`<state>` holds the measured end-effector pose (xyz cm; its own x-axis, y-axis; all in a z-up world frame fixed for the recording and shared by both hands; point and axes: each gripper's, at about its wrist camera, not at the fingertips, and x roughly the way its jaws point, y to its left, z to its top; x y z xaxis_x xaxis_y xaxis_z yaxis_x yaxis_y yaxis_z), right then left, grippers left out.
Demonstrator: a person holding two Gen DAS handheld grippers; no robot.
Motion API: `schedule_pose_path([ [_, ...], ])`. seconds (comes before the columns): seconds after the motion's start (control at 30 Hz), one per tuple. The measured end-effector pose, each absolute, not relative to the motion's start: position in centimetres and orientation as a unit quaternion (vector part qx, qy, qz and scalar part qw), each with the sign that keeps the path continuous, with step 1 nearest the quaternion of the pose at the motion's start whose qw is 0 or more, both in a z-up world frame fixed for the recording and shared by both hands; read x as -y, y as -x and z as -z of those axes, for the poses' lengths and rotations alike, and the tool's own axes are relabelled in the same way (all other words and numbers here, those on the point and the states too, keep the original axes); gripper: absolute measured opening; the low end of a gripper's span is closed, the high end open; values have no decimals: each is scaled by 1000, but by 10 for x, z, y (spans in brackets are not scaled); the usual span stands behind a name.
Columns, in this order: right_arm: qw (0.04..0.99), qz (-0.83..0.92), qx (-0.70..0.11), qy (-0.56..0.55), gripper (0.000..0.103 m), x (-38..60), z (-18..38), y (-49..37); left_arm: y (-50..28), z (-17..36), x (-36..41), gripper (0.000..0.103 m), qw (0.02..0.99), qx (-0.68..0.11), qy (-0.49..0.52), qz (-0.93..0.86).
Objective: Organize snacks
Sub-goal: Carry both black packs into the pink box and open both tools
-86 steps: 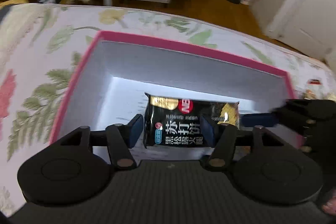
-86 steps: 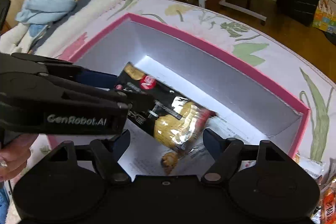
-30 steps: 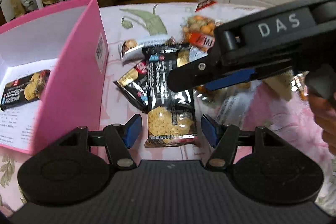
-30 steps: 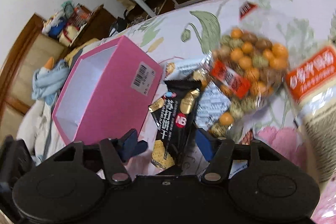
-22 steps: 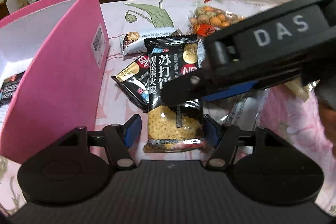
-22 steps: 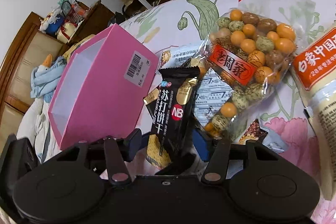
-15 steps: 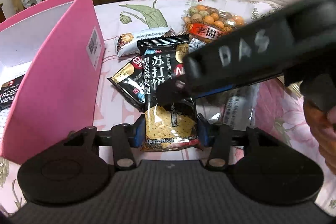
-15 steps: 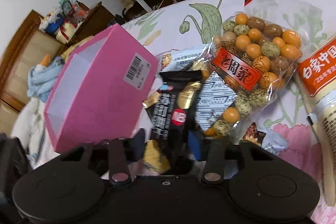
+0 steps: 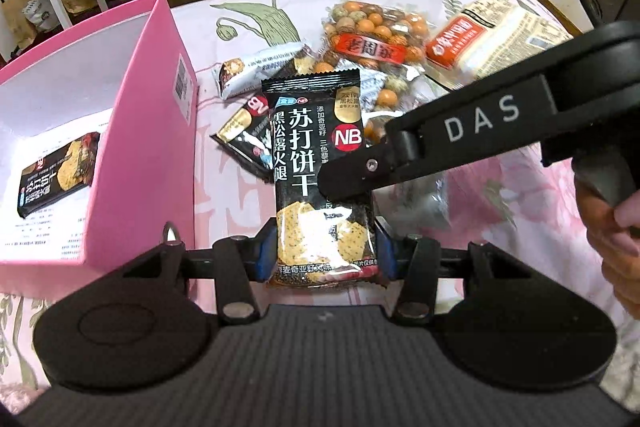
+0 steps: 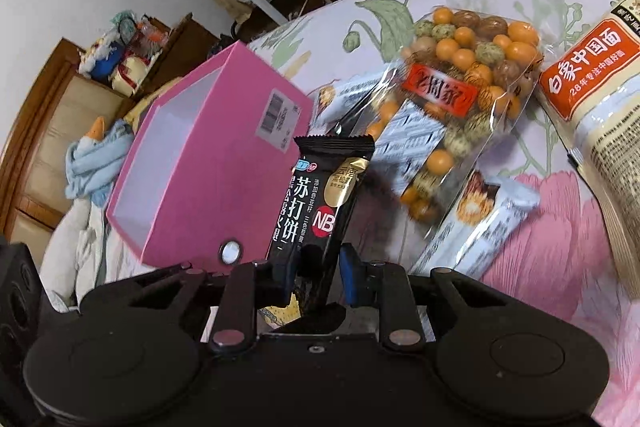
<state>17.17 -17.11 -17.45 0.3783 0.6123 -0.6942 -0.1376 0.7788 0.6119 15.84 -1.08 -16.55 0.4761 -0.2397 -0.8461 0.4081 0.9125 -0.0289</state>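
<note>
Black cracker packet [image 9: 320, 163] is being pinched by both closed grippers, left [image 9: 325, 254] and right [image 10: 316, 275], just beside the pink box [image 9: 160, 115]; lifting level should avoid crushing.

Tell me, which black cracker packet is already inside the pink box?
The black packet lying flat on the box floor; another is clamped in both claws, a third lies outside.
</note>
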Motion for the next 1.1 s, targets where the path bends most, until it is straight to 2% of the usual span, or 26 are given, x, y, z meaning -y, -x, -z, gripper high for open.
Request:
schedule_pose_path([
  [0.27, 785, -229, -529, -226, 28, 158, 154, -150, -128, 146, 1, 47, 853, -479, -89, 189],
  [0.63, 804, -268, -495, -193, 28, 126, 93, -126, -91, 84, -32, 47, 874, -444, -86, 178],
  [0.87, 803, -284, -491, -182, 30, 96, 70, -135, -92, 63, -57, 47, 885, -423, -105, 161],
  [1.1, 797, -313, -493, -155, 31, 48, 62, -174, -126, 55, -97, 47, 891, -427, -100, 122],
])
